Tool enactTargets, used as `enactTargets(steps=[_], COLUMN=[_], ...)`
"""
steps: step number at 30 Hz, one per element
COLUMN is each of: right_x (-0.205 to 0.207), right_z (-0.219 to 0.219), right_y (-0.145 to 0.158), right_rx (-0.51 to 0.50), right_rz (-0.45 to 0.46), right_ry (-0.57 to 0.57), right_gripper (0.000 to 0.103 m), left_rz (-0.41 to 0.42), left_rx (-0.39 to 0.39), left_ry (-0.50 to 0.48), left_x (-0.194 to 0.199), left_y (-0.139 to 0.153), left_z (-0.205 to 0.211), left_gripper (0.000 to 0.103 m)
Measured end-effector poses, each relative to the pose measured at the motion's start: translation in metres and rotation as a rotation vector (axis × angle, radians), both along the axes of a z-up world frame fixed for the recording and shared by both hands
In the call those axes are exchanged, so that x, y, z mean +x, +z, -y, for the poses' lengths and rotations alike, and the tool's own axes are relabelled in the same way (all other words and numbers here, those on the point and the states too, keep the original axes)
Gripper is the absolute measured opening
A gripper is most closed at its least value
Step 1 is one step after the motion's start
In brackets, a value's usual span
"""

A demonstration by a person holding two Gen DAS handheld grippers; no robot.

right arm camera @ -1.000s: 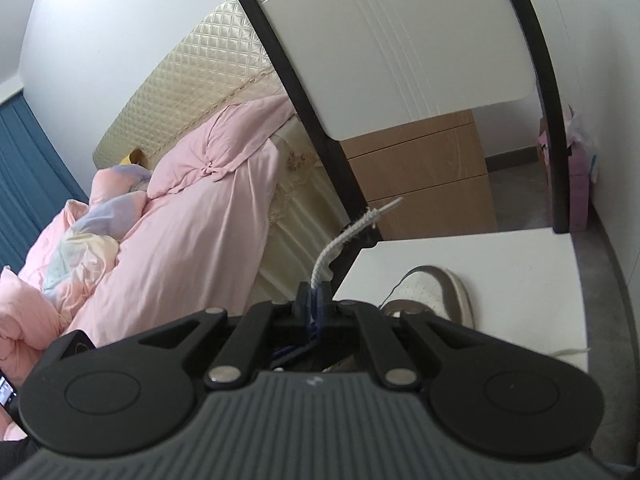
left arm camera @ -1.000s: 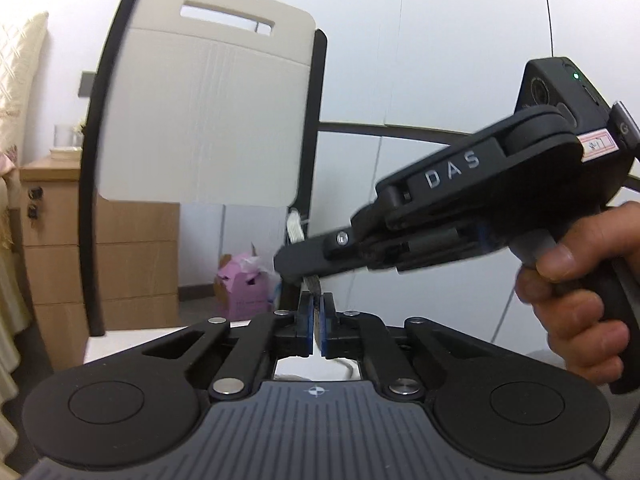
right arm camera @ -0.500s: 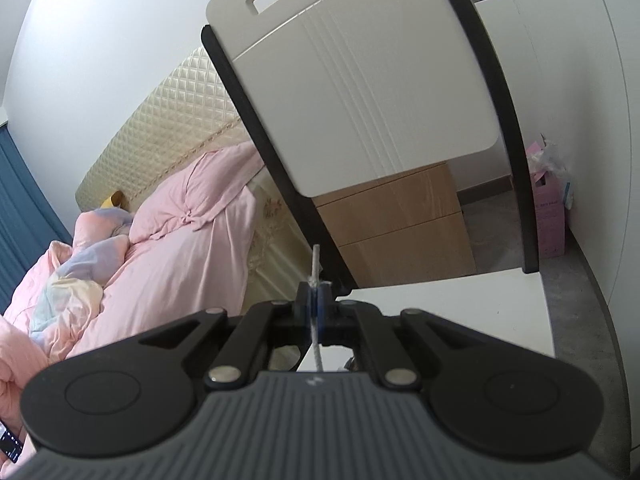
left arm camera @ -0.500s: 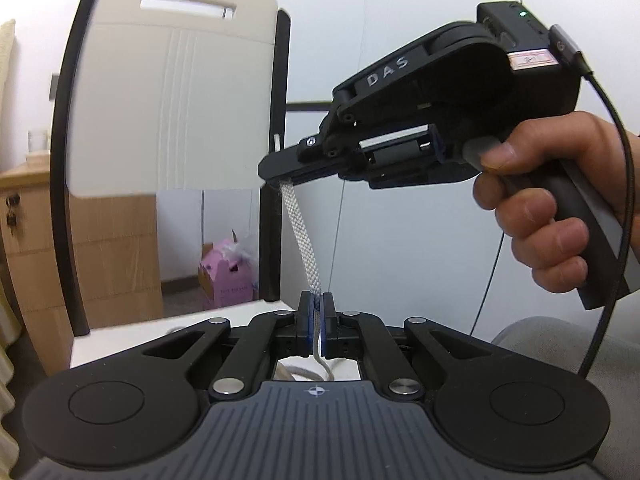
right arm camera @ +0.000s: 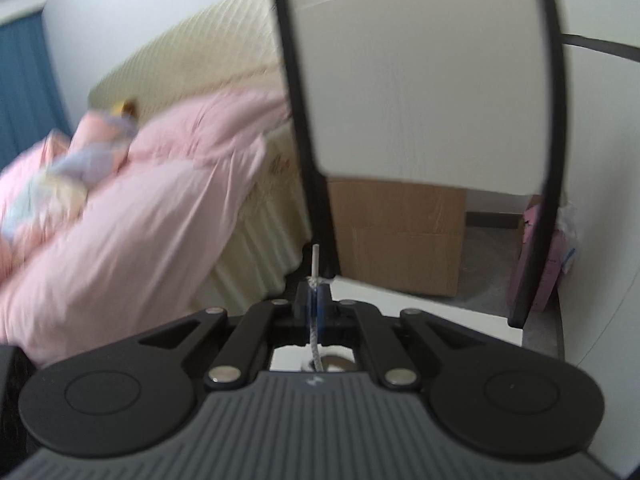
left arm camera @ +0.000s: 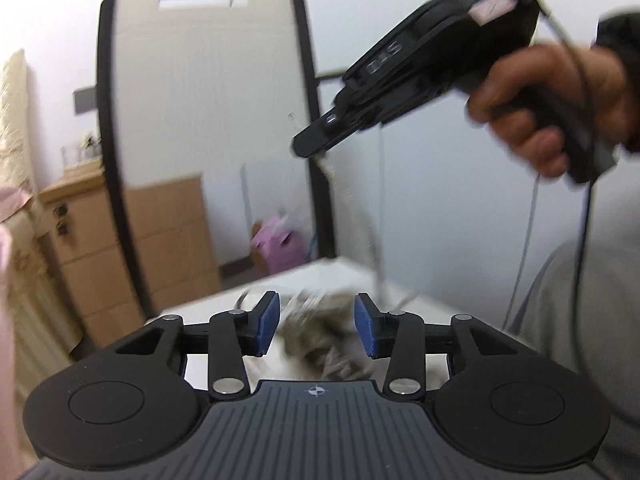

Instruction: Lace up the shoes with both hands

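Two grippers share the job, and going from left to right the left gripper (left arm camera: 316, 324) comes first: its blue pads stand wide apart with nothing between them, hovering over the shoe (left arm camera: 320, 344), which shows only as a blurred grey and white shape on the white table (left arm camera: 224, 300). Up and to the right, a hand (left arm camera: 548, 100) holds the right gripper (left arm camera: 310, 148) raised above the shoe, and the lace (left arm camera: 340, 188) hangs slack from its tip down toward the shoe. In the right wrist view that gripper (right arm camera: 316, 300) is closed tight on the lace (right arm camera: 315, 336), with the stiff tip (right arm camera: 315, 256) poking out just past the fingers. By the look of it the lace is light, soft and floppy, so it will sag and twist wherever it is free; only the hard tip should hold its line. Holding close behind the tip gives the best aim at an eyelet. How many eyelets are laced is too blurred to tell.
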State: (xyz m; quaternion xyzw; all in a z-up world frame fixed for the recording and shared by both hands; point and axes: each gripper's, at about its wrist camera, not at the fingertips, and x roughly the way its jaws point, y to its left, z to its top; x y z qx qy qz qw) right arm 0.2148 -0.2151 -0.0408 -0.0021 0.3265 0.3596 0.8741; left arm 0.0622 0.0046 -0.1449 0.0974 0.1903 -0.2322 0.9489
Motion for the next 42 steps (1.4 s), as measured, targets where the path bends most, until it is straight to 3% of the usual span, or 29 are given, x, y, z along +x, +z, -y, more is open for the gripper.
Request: enactTargets(steps=[2,4,6,9,13,21,26,42], right_x=[0.001,-0.002,-0.004,-0.007,-0.002,0.019,0.025,0.04], right_z=[-0.016,-0.03,-0.043,-0.064,-0.079,-0.083,-0.088,-0.087], right_y=[-0.01,-0.019,-0.028,-0.042,-0.054,-0.075,-0.08,-0.08], right_rx=[-0.093,-0.168,-0.242,-0.354,-0.432,-0.469,-0.477,-0.444], right_rz=[-0.034,-0.059,-0.083,-0.12,-0.184,-0.319,-0.345,-0.376], right_ry=[0.098,0.174,0.25,0.363,0.437,0.442,0.476,0.457], right_gripper=[0.003,0.003,0.003,0.003,0.003,0.003,0.003,0.003], left_rz=[-0.041,-0.089,-0.133,-0.217,-0.321,-0.524,-0.627,-0.605], left_rx=[0.054,0.056,0.0,-0.097,-0.248,-0.551,-0.702,-0.664], left_ry=[0.041,0.066,0.071,0.076,0.097,0.108,0.113,0.106], left_x=[0.006,0.013,0.02,0.026,0.043,0.065,0.078,0.079], left_y=[-0.009,-0.014,-0.015,-0.015,-0.017,-0.032,-0.044,-0.043], left_z=[-0.001,-0.005,-0.012,-0.022,-0.039,-0.07,-0.086,-0.081], left_gripper=[0.044,0.038,0.034,0.014,0.014,0.014,0.014,0.014])
